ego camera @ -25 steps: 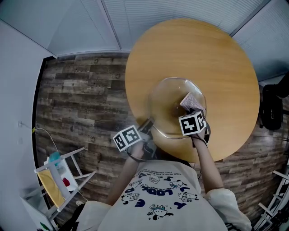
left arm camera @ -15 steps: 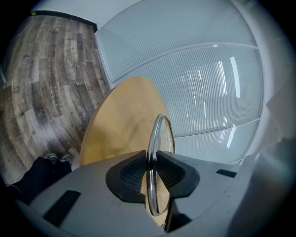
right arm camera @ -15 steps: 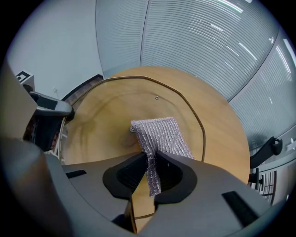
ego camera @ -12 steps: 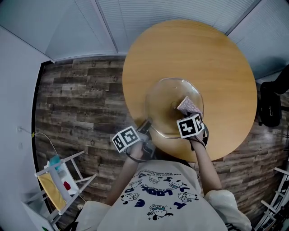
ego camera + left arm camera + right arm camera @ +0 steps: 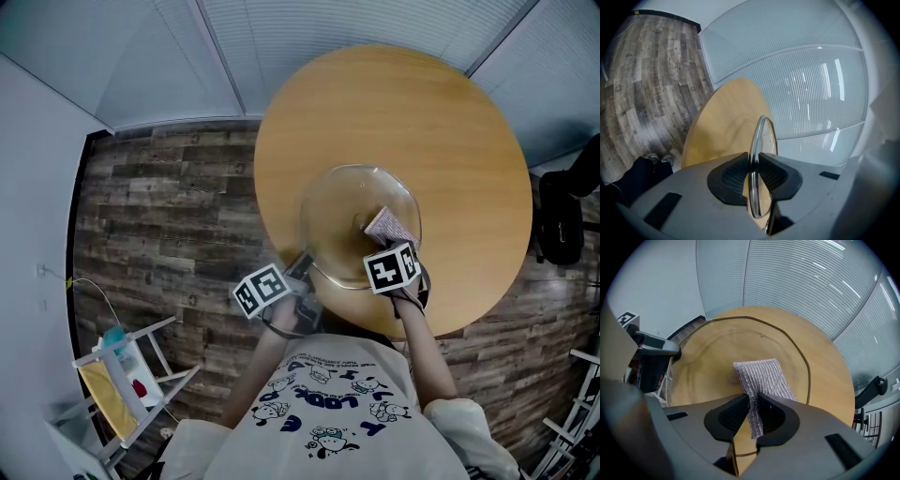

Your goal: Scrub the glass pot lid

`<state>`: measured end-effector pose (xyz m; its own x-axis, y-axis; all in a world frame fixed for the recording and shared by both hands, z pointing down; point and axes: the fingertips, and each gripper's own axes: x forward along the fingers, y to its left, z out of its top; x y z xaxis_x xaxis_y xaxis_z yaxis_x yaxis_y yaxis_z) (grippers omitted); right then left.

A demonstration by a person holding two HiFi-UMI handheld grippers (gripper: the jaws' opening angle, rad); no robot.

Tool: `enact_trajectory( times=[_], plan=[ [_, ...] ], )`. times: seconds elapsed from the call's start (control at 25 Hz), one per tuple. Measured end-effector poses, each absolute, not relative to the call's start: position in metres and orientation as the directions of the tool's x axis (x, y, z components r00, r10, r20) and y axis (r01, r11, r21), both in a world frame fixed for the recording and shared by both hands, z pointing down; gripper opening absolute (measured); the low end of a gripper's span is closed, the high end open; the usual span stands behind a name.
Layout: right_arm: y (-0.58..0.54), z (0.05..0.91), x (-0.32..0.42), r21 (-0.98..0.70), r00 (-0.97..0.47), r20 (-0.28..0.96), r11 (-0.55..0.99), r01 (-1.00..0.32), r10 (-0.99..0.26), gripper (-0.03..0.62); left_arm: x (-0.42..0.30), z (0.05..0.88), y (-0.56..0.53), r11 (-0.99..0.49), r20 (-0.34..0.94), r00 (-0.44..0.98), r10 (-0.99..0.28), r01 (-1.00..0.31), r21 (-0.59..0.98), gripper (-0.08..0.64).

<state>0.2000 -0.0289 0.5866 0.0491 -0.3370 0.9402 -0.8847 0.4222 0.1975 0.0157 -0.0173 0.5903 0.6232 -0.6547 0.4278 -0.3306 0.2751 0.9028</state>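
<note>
The glass pot lid (image 5: 342, 220) is held above the round wooden table (image 5: 469, 141), tilted toward me. My left gripper (image 5: 305, 270) is shut on its near-left rim; in the left gripper view the lid (image 5: 761, 140) stands edge-on between the pads (image 5: 733, 176). My right gripper (image 5: 398, 246) is shut on a silvery mesh scrub pad (image 5: 387, 226), which lies against the lid's glass near its middle. The right gripper view shows the scrub pad (image 5: 761, 380) pressed flat on the lid (image 5: 708, 357), its tail pinched between the jaws, with the left gripper (image 5: 651, 359) at the lid's left rim.
Dark wood-plank floor (image 5: 159, 206) lies left of the table. A small white rack with yellow and red items (image 5: 117, 375) stands at the lower left. A black object (image 5: 561, 220) sits beyond the table's right edge. Ribbed grey wall panels (image 5: 328, 23) run behind.
The right gripper and scrub pad have slid slightly left and toward me across the lid. The left gripper keeps its hold on the rim.
</note>
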Motion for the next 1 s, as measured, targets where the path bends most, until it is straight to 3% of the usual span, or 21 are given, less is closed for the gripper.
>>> enact_trajectory(
  times=[1.0],
  plan=[
    [-0.009,0.587,0.18,0.124,-0.013,0.957,0.449,-0.885,-0.29,0.074,0.014,0.596,-0.015,0.306,0.431,0.608,-0.667,-0.303,0.902,0.074]
  ],
)
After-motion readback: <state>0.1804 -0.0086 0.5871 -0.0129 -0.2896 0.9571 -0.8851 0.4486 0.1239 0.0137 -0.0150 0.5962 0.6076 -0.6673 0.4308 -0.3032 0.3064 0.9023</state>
